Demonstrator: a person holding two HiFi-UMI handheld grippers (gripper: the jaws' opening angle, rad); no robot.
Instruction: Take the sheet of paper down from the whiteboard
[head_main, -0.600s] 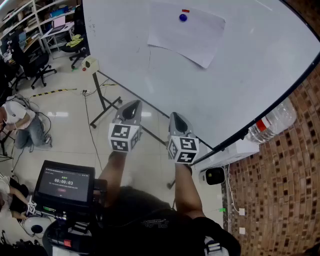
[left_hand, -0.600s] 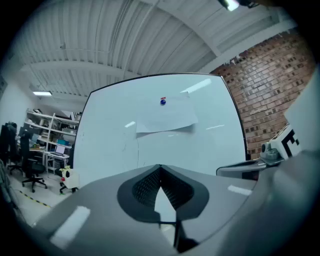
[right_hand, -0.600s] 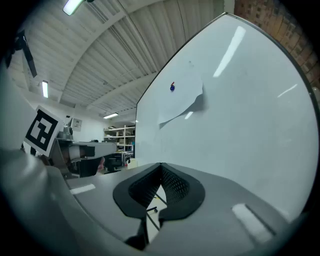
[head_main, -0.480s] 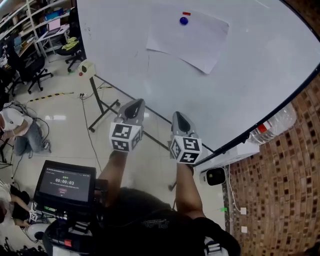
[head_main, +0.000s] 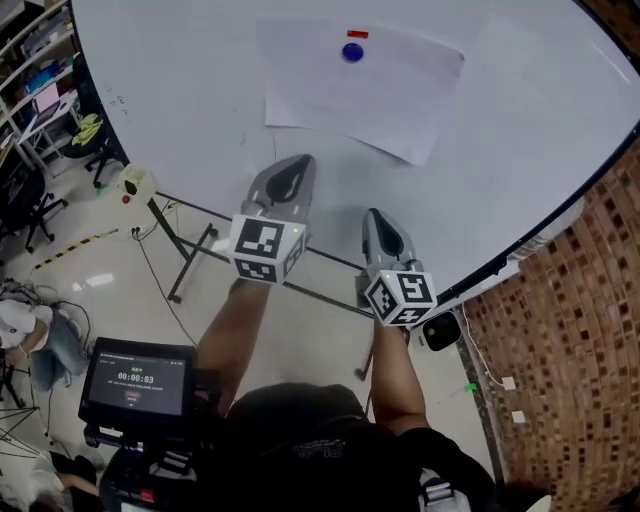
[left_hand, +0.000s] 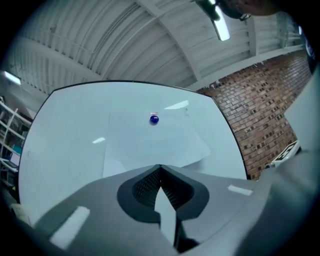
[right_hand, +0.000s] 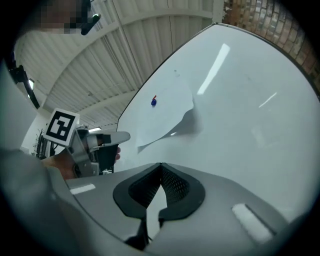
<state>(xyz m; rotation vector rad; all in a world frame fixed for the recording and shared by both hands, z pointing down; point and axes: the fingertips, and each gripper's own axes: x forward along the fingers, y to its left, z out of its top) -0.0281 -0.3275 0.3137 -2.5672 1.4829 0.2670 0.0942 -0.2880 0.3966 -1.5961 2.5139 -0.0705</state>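
A white sheet of paper (head_main: 360, 88) hangs on the whiteboard (head_main: 520, 120), pinned near its top edge by a round blue magnet (head_main: 352, 52) under a small red mark. Its lower right corner curls off the board. My left gripper (head_main: 292, 168) is shut and empty, pointing at the board just below the sheet's lower left part. My right gripper (head_main: 377, 222) is shut and empty too, lower and to the right, short of the board. The left gripper view shows the paper (left_hand: 150, 142) and magnet (left_hand: 154, 119) straight ahead. In the right gripper view the paper (right_hand: 167, 112) is off to the left.
The whiteboard stands on a black metal frame (head_main: 190, 262) with feet on the tiled floor. A brick wall (head_main: 570, 330) is at the right. Office chairs and shelves (head_main: 30, 150) stand at the far left. A screen unit (head_main: 137, 378) hangs at the person's left side.
Both grippers have moved up and closer to the whiteboard, the left one more. The sheet now sits nearer the left gripper's tip. Both stay shut.
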